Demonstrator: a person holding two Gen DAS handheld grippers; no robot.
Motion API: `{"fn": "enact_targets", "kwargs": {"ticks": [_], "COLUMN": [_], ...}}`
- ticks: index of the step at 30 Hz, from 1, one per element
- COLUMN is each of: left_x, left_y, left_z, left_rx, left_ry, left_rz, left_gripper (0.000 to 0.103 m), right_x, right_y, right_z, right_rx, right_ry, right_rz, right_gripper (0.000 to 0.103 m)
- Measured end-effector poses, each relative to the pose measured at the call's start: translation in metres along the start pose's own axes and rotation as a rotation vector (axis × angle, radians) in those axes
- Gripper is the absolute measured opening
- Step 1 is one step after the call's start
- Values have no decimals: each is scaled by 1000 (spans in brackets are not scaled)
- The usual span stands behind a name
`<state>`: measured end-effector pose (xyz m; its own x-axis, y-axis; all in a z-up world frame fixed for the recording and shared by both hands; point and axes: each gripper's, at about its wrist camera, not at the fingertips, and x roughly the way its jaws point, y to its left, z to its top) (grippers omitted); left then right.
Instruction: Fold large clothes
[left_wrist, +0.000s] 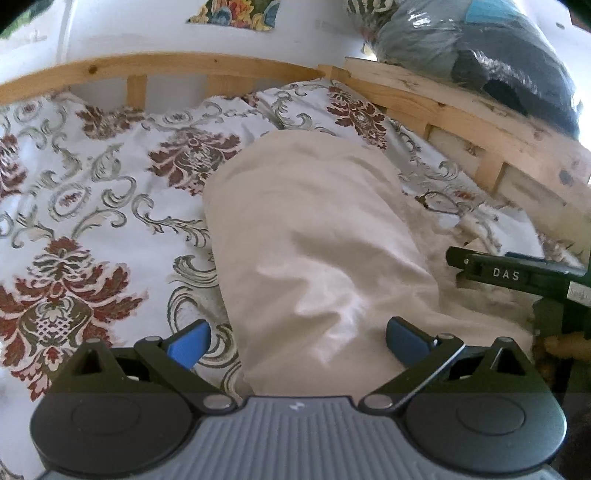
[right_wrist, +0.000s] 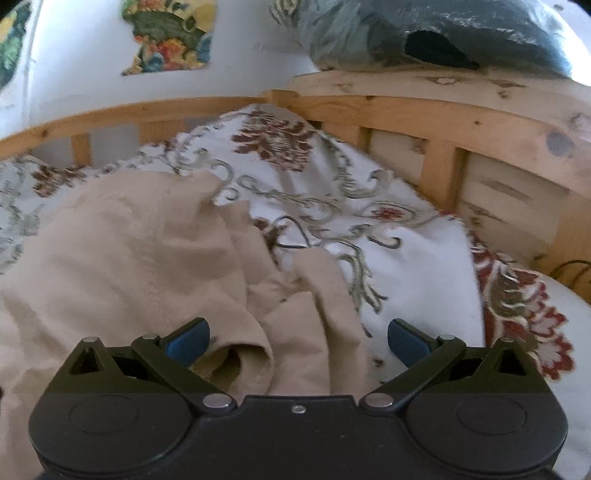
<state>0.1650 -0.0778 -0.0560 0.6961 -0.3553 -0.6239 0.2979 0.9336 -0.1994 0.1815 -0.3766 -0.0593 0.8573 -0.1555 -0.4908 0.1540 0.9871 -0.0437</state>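
Beige garment (left_wrist: 317, 236), rumpled, on floral bedspread (left_wrist: 92, 192) of wooden-railed bed (left_wrist: 192, 66). Left gripper (left_wrist: 297, 341): fingers spread, empty. Right gripper (right_wrist: 298, 341): fingers spread, empty, over garment's near edge.

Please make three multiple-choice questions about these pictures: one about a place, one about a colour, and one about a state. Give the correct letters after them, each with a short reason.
1. Where does the beige garment lie?
A. On the patterned bedspread
B. Over the wooden bed rail
C. On a bare floor

2. What colour are the finger pads of the left gripper?
A. Red
B. Blue
C. Yellow

3. How does the right gripper stand?
A. Shut on the garment
B. Shut on nothing
C. Open, with garment folds in front of it

Answers:
1 A, the bedspread shows around the cloth on both sides.
2 B, both pads are blue against the black linkage.
3 C, the two pads are wide apart and pinch nothing.
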Motion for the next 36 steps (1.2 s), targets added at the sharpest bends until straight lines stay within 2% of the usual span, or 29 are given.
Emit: {"fn": "enact_targets", "kwargs": {"ticks": [2,4,6,9,12,16,19,22,30,36], "left_x": [-4,-10,-8,11,33,53,64,69,55,39], "left_y": [11,25,39,64,82,93,91,84,49,28], "left_z": [8,13,22,33,34,28,27,30,48,59], "left_rx": [-40,-97,-164,-276,-343,-420,-416,-393,-300,-224], "left_ry": [-10,-60,-69,-1,76,130,159,185,204,177], "left_rz": [-49,-90,-106,-120,-149,-254,-296,-317,-181,-108], "left_gripper": [102,102,102,102,100,98,95,84,74,66], "right_x": [-1,1,7,12,12,16,17,18,12,11], "right_y": [-6,-13,-19,-25,-24,-18,-17,-19,-26,-46], "right_z": [4,7,9,8,7,3,0,-1,-2,-11], "right_rx": [24,49,77,125,136,94,91,117,194,400], "right_ry": [-11,-10,26,63,79,110,114,114,109,81], "right_rz": [73,118,151,193,249,270,292,306,322,395], "right_gripper": [102,102,102,102,102,99,91,82,54,35]}}
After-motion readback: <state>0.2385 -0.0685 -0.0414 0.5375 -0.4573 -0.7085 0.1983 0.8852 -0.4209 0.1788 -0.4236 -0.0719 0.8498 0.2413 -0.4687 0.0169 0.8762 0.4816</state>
